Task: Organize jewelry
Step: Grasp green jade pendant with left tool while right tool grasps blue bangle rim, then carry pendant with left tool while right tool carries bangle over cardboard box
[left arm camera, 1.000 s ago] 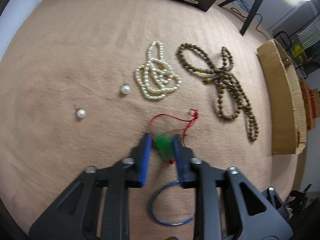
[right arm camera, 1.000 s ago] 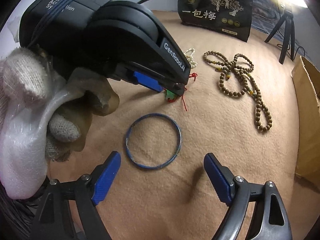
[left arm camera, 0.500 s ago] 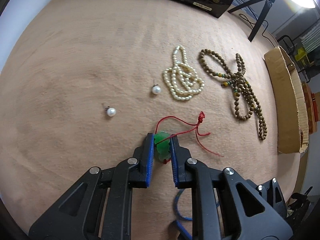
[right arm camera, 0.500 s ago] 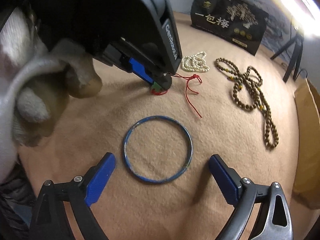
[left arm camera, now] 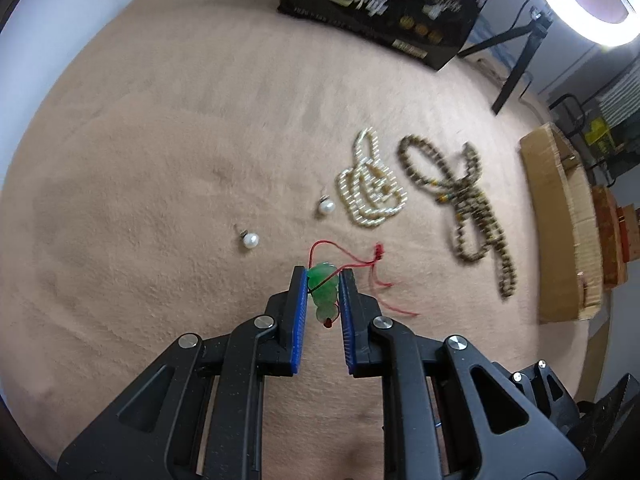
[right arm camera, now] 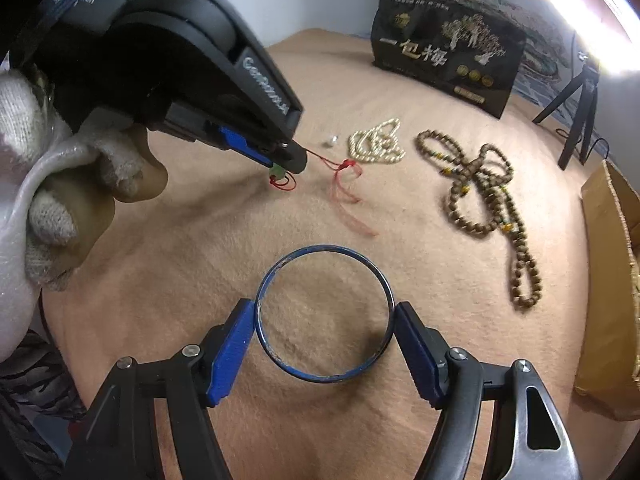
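My left gripper [left arm camera: 323, 280] is shut on a green pendant [left arm camera: 323, 289] and holds it above the tan cloth, its red cord [left arm camera: 362, 266] trailing to the right. In the right wrist view the left gripper [right arm camera: 286, 166] holds the pendant [right arm camera: 279, 171] at upper left. My right gripper [right arm camera: 325, 316] has its blue pads against both sides of a blue bangle [right arm camera: 325, 314] lying on the cloth. Two pearl earrings [left arm camera: 251, 239] [left arm camera: 327, 207] lie left of a pearl necklace [left arm camera: 370, 188]. A brown bead necklace [left arm camera: 460, 196] lies right of it.
A black printed bag [left arm camera: 384, 4] stands at the far edge of the cloth [left arm camera: 160, 160]. A cardboard box [left arm camera: 560, 216] sits along the right side. A tripod [left arm camera: 516, 68] and ring light [left arm camera: 580, 0] stand at the far right.
My left gripper closed on the green pendant and lifted it up and away, cord trailing. My right gripper moved forward and narrowed around the blue bangle.
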`<state>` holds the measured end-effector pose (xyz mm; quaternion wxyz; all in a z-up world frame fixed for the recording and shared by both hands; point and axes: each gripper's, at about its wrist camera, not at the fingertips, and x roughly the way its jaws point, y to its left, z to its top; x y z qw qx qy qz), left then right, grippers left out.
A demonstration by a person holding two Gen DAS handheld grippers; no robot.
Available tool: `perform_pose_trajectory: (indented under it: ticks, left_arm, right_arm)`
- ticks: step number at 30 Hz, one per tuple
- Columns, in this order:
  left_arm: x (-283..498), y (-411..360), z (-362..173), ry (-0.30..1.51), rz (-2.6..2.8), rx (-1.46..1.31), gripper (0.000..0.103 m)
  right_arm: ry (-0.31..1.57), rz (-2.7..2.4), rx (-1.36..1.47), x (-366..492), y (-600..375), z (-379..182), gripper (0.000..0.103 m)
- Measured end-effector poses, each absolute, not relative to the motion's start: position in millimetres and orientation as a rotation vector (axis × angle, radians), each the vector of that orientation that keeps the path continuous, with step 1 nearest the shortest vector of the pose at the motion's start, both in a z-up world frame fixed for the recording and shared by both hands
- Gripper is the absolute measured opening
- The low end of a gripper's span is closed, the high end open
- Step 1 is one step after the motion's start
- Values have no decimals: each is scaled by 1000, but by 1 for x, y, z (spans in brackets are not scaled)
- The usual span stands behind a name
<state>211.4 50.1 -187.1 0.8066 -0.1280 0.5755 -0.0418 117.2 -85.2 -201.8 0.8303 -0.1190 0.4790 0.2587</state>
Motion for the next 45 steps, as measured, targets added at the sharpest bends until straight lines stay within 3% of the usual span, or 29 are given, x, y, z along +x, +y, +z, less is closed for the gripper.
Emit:
perform_pose_trajectory:
  ticks: [25, 45]
  left_arm:
    - [219, -25, -74, 959, -280, -336, 14]
    - [225, -123, -63, 923, -435, -292, 14]
  right_arm:
    - [836, 329, -95, 157, -202, -105, 73]
    - [824, 133, -41, 186, -310, -87, 73]
